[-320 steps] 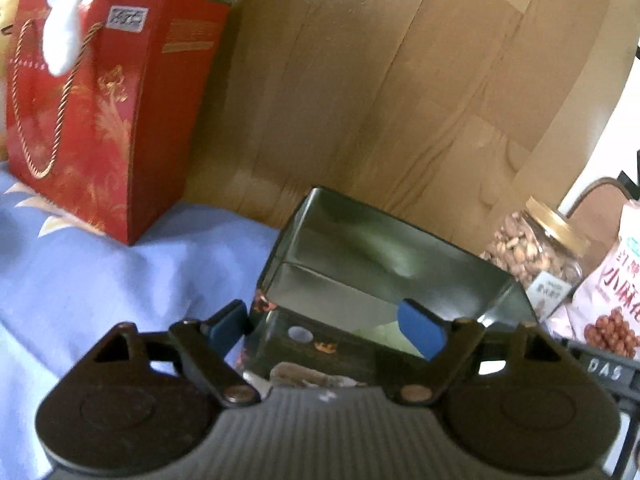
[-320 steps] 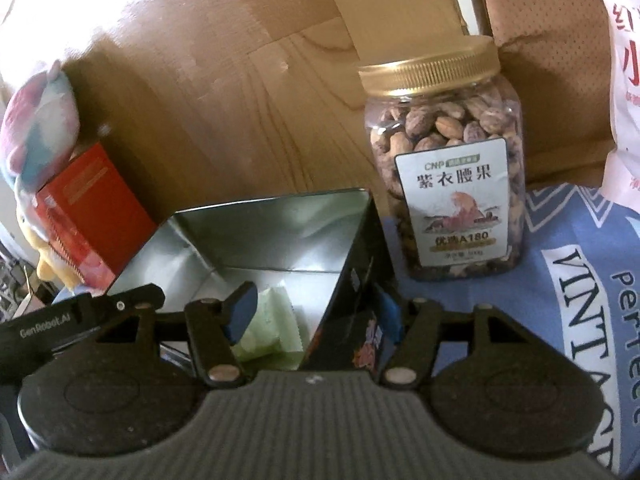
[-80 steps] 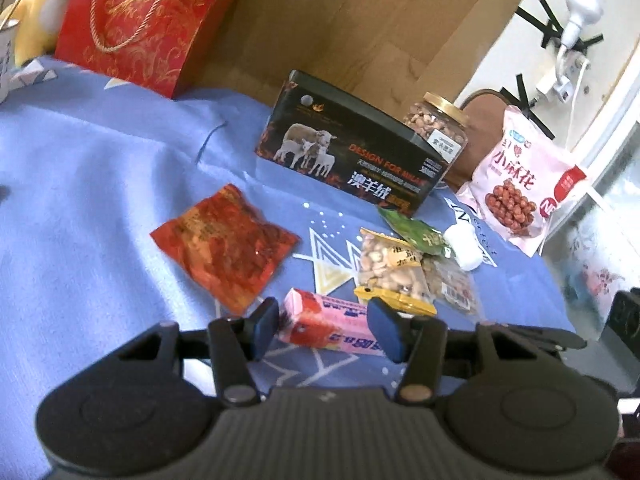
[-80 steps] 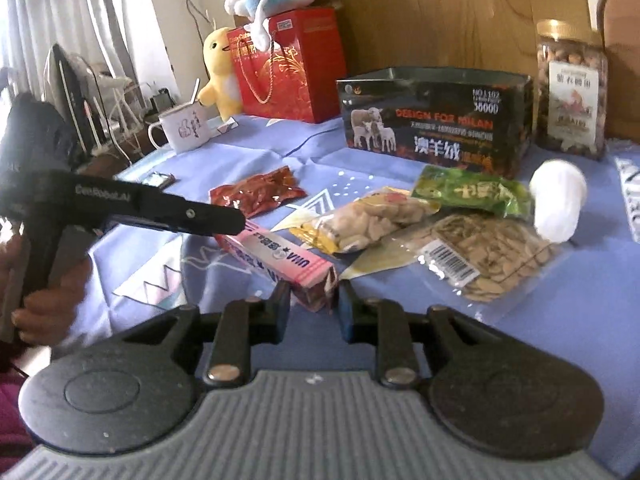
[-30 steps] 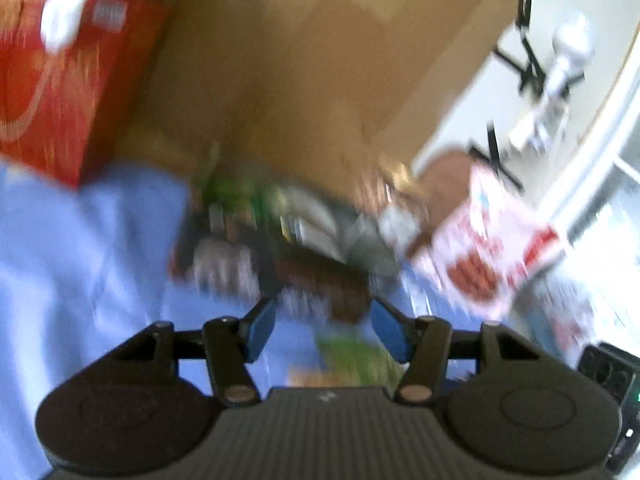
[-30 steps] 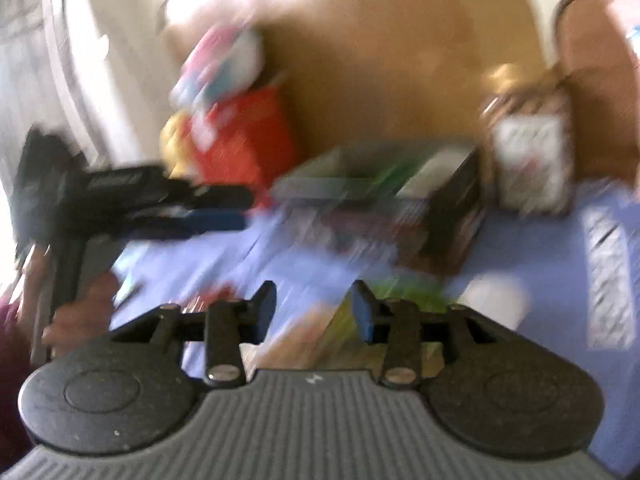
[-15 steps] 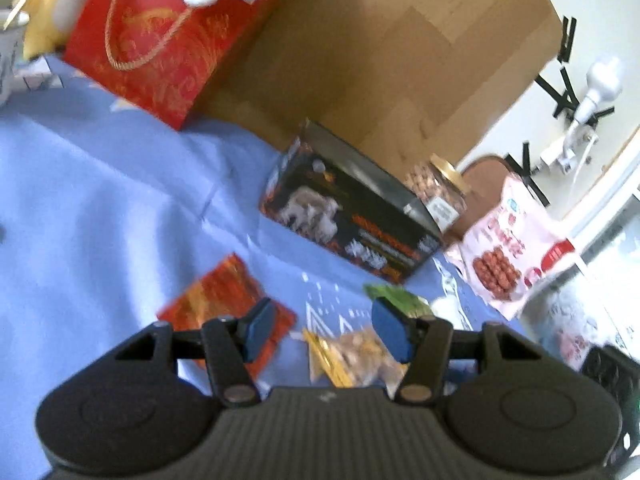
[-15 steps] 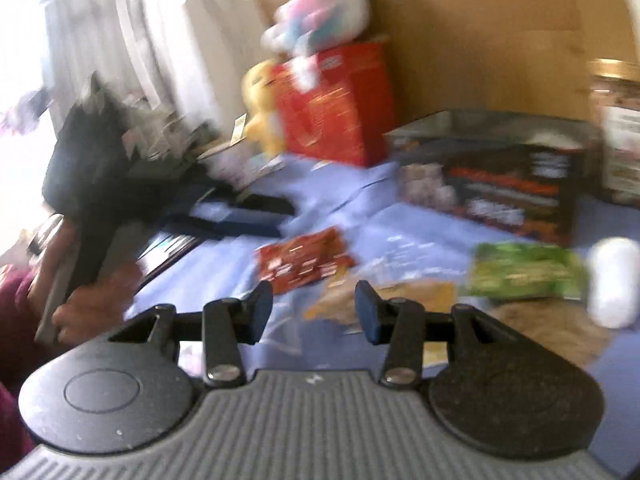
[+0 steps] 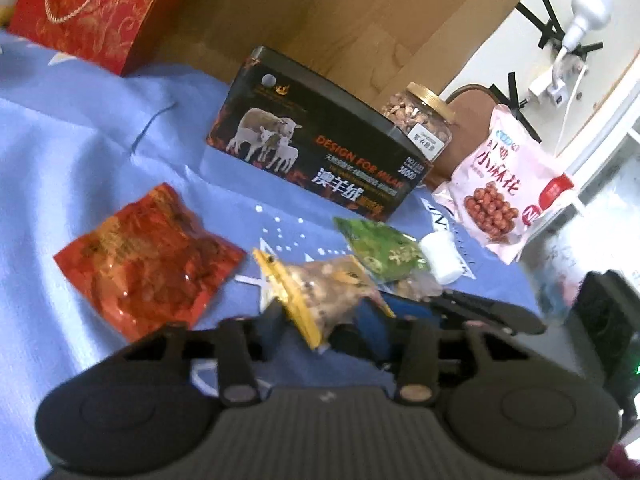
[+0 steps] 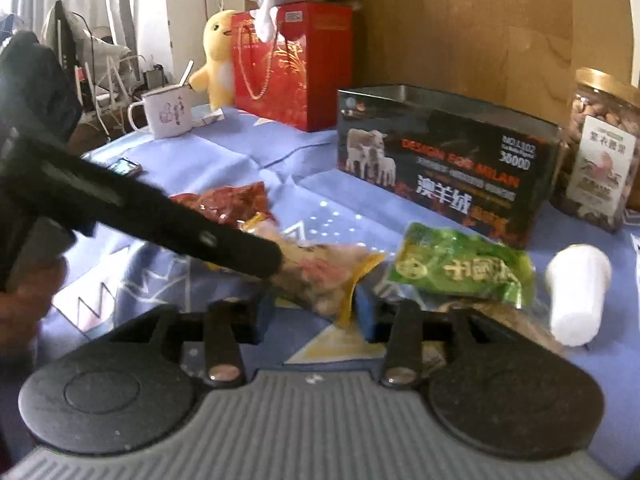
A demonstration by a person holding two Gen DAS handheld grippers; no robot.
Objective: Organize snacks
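Both grippers' jaws closing on nut bag (image 9: pixel 328 284) ends: left gripper (image 9: pixel 322 322), right gripper (image 10: pixel 316 316). Mug (image 10: pixel 168 114) only in right view; pink bag (image 9: pixel 504 204) only in left. Pad contact unclear.

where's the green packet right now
In the right wrist view the green packet lies right of centre on the cloth, between the nut bag and white roll.
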